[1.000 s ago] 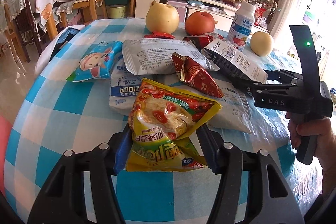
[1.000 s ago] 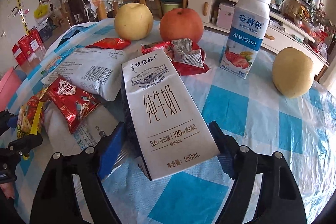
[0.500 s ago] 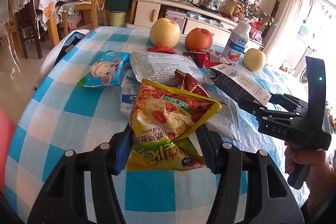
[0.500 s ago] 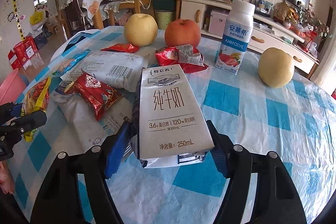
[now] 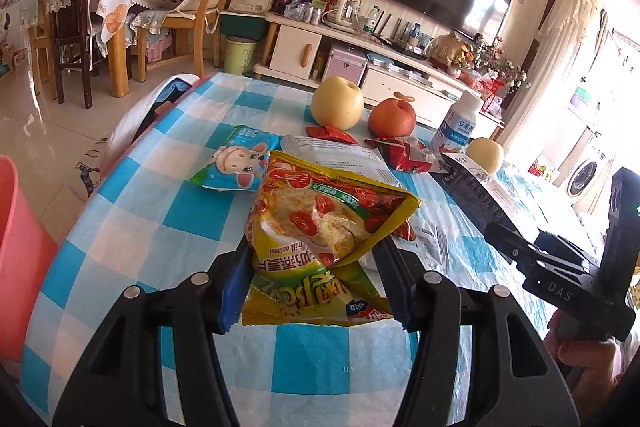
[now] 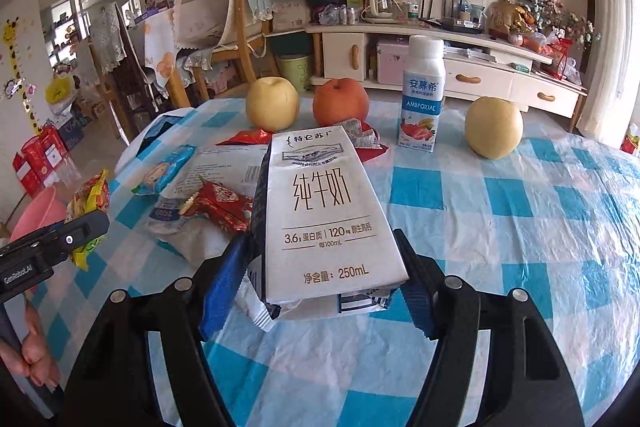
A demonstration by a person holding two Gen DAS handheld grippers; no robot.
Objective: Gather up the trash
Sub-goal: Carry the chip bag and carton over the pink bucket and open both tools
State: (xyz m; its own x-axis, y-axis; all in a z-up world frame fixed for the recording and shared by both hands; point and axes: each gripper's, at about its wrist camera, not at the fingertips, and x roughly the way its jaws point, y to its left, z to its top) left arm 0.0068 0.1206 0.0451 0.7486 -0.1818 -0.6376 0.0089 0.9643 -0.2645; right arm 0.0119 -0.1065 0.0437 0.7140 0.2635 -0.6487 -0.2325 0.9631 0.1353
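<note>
1. Yellow oatmeal wrapper (image 5: pixel 320 227), pinched in the left gripper (image 5: pixel 316 287), has risen off the checked table (image 5: pixel 168 211).
2. Milk carton (image 6: pixel 324 215), clamped by the right gripper (image 6: pixel 324 291), has also lifted.
3. Both likely head for the pink bin (image 5: pixel 20 251), left of the table; wrappers remain.

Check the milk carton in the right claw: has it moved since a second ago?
Yes. The milk carton, clamped in the right claw, has lifted clear of the checkered tablecloth, rising against the yogurt bottle.
</note>
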